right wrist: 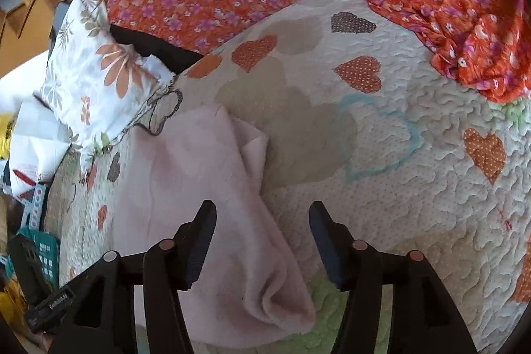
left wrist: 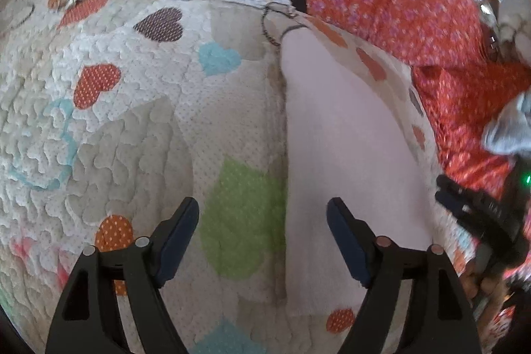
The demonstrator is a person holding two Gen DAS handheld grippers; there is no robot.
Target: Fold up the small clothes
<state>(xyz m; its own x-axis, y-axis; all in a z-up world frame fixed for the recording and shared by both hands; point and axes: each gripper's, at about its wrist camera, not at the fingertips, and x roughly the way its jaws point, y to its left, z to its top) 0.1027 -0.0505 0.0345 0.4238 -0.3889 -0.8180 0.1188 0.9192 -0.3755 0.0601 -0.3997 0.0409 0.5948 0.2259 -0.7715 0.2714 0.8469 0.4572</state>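
Pale pink soft cloth (right wrist: 199, 188) lies partly folded on the heart-patterned quilt (right wrist: 415, 221), corner rumpled; left gripper (left wrist: 262, 231) and right gripper (right wrist: 262, 238) hover spread apart, holding nothing.

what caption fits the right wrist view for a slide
Open right claw hovers over a pale pink cloth lying on the heart-patterned quilt.
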